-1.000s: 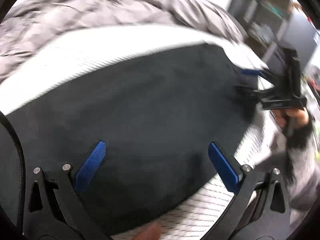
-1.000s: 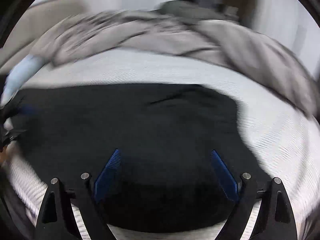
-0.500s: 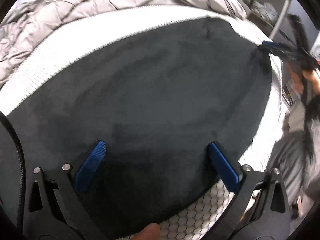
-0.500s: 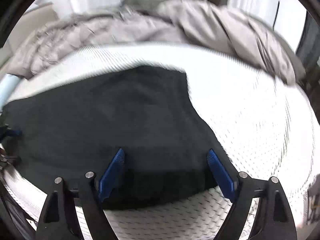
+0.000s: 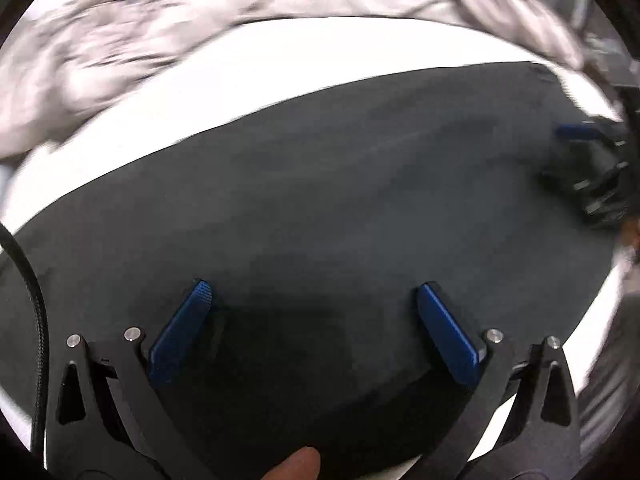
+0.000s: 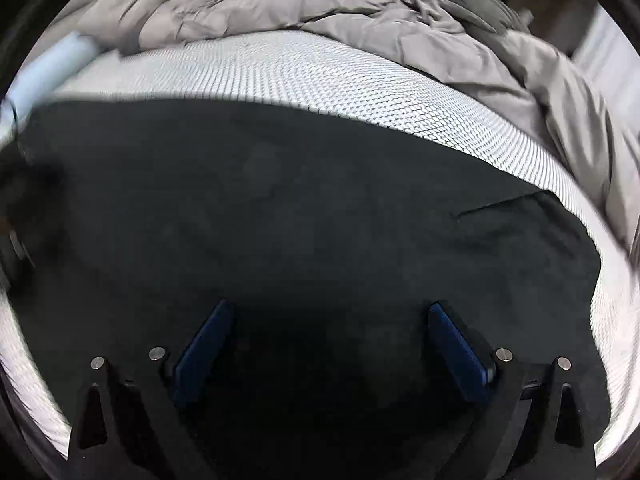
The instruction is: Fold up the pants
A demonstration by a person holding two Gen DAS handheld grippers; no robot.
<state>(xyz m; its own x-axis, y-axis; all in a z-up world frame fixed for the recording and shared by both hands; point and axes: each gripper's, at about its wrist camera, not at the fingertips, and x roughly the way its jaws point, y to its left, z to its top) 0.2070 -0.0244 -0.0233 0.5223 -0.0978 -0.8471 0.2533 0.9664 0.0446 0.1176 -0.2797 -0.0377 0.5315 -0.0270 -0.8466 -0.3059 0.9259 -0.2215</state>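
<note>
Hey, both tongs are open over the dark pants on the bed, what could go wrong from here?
1. The pants are near-black and show few visible edges, so the right tongs, whose jaws have just been opening with nothing between them, may pinch mid-fabric instead of a hem.
2. The left tongs view is blurred, so aim could slip.
3. The mattress cover lies directly beneath; a deep pinch might catch it too.
</note>
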